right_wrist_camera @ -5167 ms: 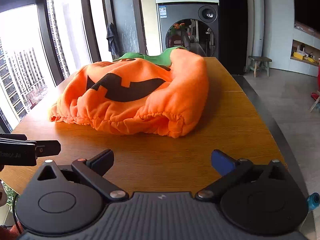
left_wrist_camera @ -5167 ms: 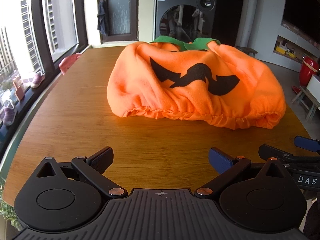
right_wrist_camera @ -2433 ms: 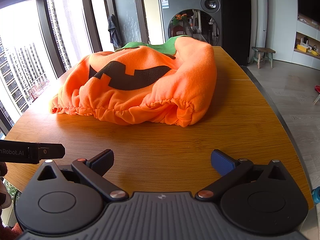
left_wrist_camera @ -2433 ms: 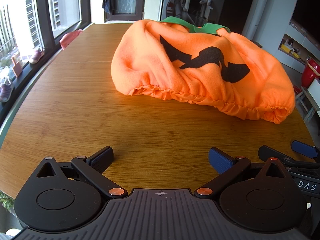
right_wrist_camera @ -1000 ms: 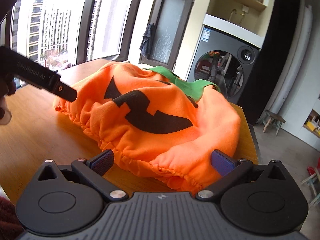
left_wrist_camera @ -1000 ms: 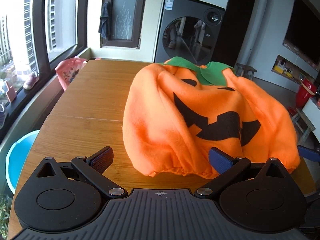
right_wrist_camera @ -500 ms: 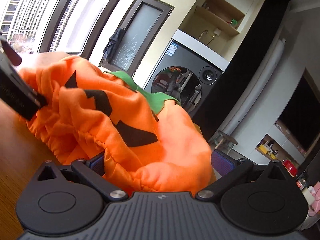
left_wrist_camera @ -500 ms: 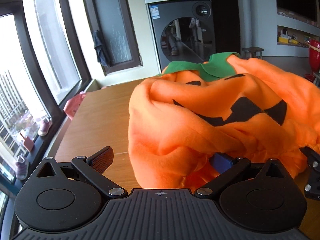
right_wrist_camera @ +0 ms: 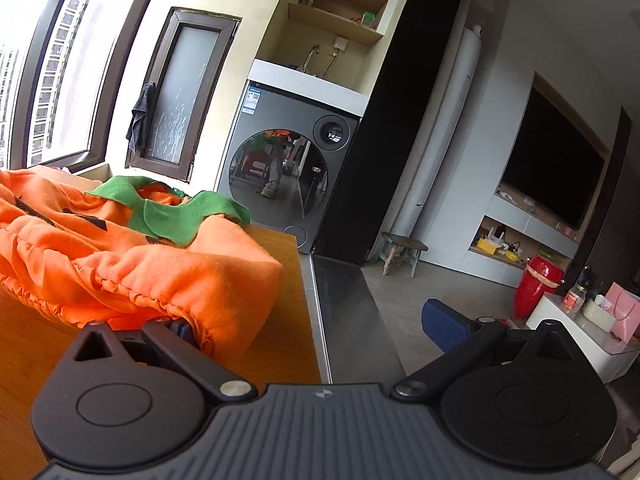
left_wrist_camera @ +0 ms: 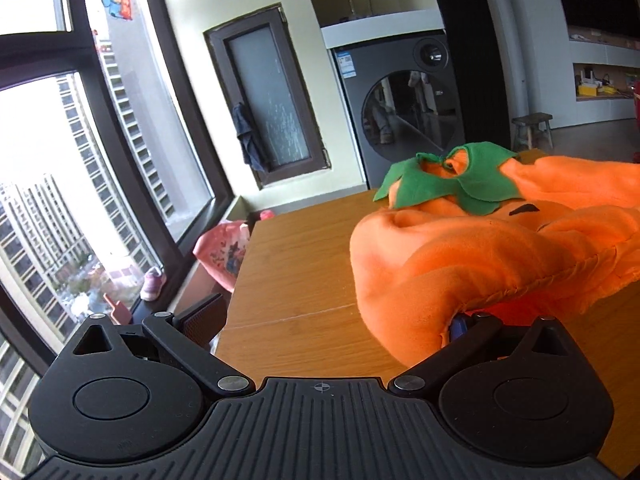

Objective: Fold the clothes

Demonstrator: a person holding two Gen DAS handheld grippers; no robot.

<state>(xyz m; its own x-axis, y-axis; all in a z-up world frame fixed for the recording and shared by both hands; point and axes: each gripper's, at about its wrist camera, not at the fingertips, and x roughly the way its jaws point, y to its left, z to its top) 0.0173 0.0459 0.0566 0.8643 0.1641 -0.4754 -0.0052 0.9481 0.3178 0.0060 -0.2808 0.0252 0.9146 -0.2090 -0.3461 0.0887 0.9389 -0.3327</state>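
Note:
An orange pumpkin costume [left_wrist_camera: 460, 256] with a green leaf collar [left_wrist_camera: 448, 180] and black face patches lies bunched on the wooden table [left_wrist_camera: 304, 264]. My left gripper [left_wrist_camera: 328, 320] is open; its right finger is tucked under the costume's left hem and the left finger hangs past the table's edge. In the right wrist view the costume [right_wrist_camera: 168, 276] sits at the left. My right gripper [right_wrist_camera: 312, 326] is open; its left finger is under the gathered right hem, its blue right pad [right_wrist_camera: 446, 326] is out over the floor.
The table's right edge [right_wrist_camera: 306, 300] drops to a grey floor. A washing machine [right_wrist_camera: 288, 176] stands behind the table, a stool [right_wrist_camera: 402, 256] beside it. Tall windows run along the left. A pink chair back [left_wrist_camera: 224, 252] stands at the table's left side.
Both grippers have come forward and low to the costume's two bottom corners, left swinging outward left and right outward right. The hem now rests over each inner finger.

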